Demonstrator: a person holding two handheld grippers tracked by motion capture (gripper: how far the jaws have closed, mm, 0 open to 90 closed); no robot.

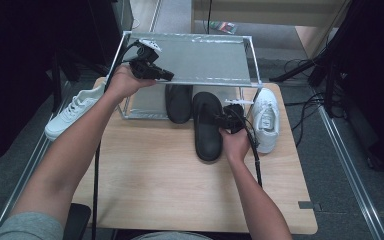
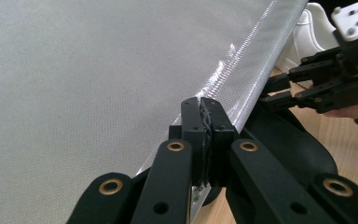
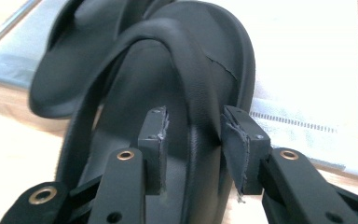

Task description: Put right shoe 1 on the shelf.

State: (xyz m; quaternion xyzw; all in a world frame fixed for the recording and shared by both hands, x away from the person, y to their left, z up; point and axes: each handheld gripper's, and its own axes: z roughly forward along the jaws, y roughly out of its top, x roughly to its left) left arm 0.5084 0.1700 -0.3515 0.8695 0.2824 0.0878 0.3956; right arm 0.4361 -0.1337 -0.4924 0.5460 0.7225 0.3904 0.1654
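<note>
Holding the shoe rack (image 1: 190,59) steady by its top shelf edge with the left gripper (image 2: 204,108) jaws pressed together on it, while straddling the strap of the black slipper (image 1: 207,127) just in front of the rack with the right gripper (image 3: 193,135) jaws spread, ready to pinch.

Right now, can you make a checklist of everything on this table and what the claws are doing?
Surface: wooden table, mostly bare in front.
Job's things: two black sandals at the rack; silver rack cover.
Clutter: white sneaker at right, another at the left edge.
Claws: left claw shut on the cover's edge; right claw open around a sandal strap.
Cables: black cables trail from both claws.
Surroundings: grey floor, more cables at right.
</note>
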